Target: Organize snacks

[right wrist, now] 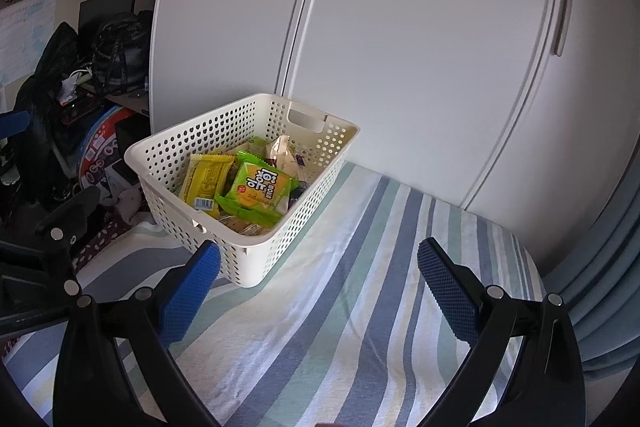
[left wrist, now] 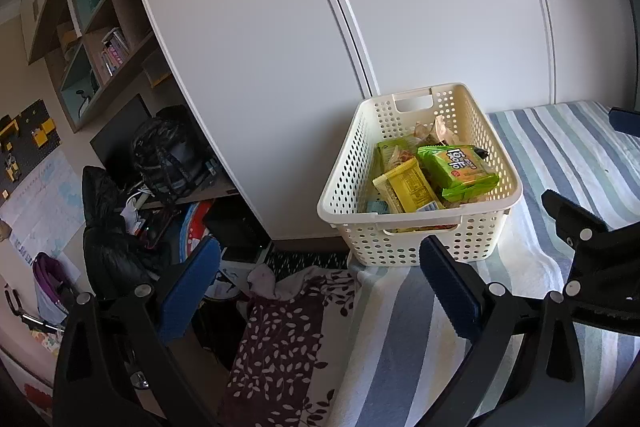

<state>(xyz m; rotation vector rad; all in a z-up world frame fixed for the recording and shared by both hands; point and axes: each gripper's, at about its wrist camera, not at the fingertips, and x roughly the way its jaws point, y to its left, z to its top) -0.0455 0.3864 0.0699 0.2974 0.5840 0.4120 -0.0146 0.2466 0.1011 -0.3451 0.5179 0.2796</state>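
Observation:
A cream perforated basket (left wrist: 352, 187) (right wrist: 256, 259) stands on the striped bed cover near its corner. Inside lie a green snack pack (left wrist: 460, 167) (right wrist: 262, 189) on top, a yellow packet (left wrist: 408, 187) (right wrist: 206, 179) beside it, and pale crinkled wrappers (left wrist: 436, 131) (right wrist: 282, 149) at the far end. My left gripper (left wrist: 320, 283) hovers open just short of the basket's near wall, nothing between its blue pads. My right gripper (right wrist: 318, 287) is open too, over the bare cover to the basket's right, empty. The right gripper's body (left wrist: 592, 251) shows at the left view's right edge.
The striped bed cover (right wrist: 360, 307) stretches right of the basket. White wardrobe doors (left wrist: 280, 47) stand close behind. Left of the bed lie a leaf-print blanket (left wrist: 280, 347), dark jackets and bags (left wrist: 120, 227), and a cluttered desk with shelves.

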